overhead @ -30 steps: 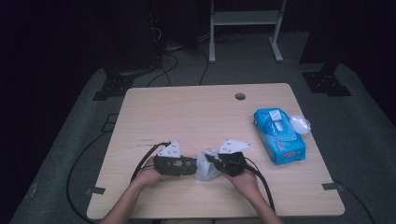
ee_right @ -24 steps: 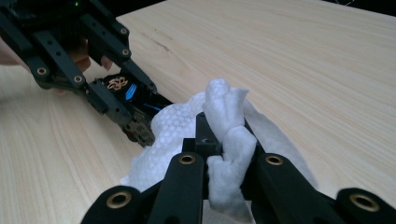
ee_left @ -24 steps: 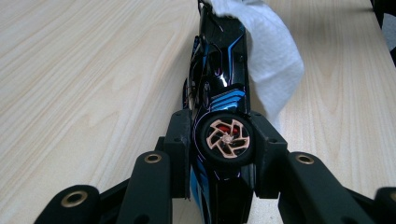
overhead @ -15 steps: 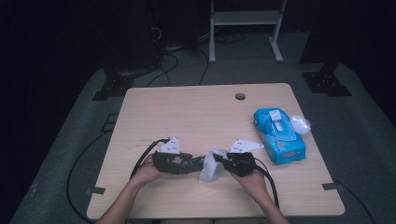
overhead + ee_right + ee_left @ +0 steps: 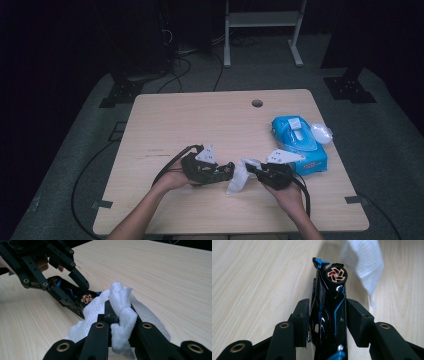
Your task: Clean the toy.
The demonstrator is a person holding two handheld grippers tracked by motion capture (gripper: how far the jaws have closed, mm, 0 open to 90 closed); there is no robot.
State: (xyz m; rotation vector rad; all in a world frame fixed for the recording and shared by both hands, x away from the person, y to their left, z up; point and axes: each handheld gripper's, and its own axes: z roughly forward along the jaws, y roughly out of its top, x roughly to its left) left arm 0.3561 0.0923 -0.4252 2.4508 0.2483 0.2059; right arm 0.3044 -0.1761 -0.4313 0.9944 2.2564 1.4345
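A small black toy car [image 5: 329,302] with blue trim and a copper-coloured wheel lies between the jaws of my left gripper [image 5: 328,307]. Those jaws have just been opening, and the pads flank the car closely with a thin gap at one side. The high view puts my left gripper [image 5: 227,172] near the table's front, pointing right. My right gripper [image 5: 250,170] faces it and is shut on a crumpled white wipe [image 5: 239,177]. In the right gripper view the wipe [image 5: 120,315] bulges out between the jaws of my right gripper [image 5: 117,312] and drapes onto the table beside the car [image 5: 75,297].
A blue wipes pack [image 5: 300,142] lies at the right of the wooden table [image 5: 200,120], with a white rounded object [image 5: 321,132] at its far side. A cable hole [image 5: 257,103] sits near the back edge. Cables trail off the table's front left.
Both grippers have shifted right. The right gripper has drawn the wipe away from the car, so the two gripper tips stand farther apart. The left jaws stand wider around the car.
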